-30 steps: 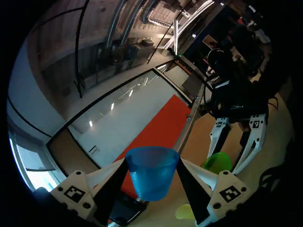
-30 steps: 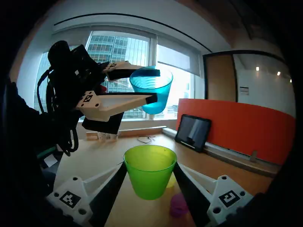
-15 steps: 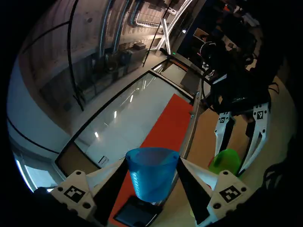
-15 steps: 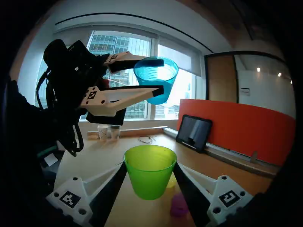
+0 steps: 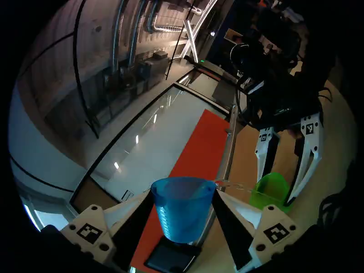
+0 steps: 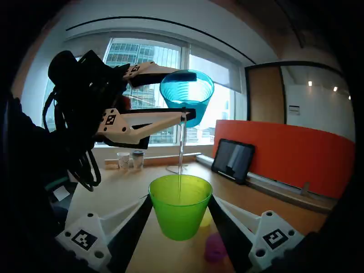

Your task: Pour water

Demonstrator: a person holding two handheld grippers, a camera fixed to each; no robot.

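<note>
Across the right gripper view, the wooden counter (image 6: 113, 184) lies open from the near edge out to the window (image 6: 141, 59) at 12 o'clock, where two small cups (image 6: 128, 159) stand by the sill. An orange panel (image 6: 291, 150) closes it off at 3 o'clock, with a dark tablet (image 6: 233, 159) leaning just before it. A purple object (image 6: 214, 248) lies on the counter at 5 o'clock, near the tool's fingers.

The right tool (image 6: 180, 199) has both fingers pressed against the sides of the green cup (image 6: 180, 216), which it holds upright above the counter. Straight above, at 12 o'clock, the left tool (image 6: 184, 91) reaches in from 9 o'clock, its two fingers clamped on the blue cup (image 6: 186, 91), which is tipped with its mouth toward the camera. A thin stream of water (image 6: 181, 150) drops from the blue cup's lower rim into the green cup's mouth. The two cups stay apart, joined by the stream alone. From the left gripper view the green cup sits at 4 o'clock of the blue cup, with the stream arcing across between them.

Half a second ago no water was falling. The blue cup has since tipped a little further and sits more squarely over the green cup, which has not moved.
</note>
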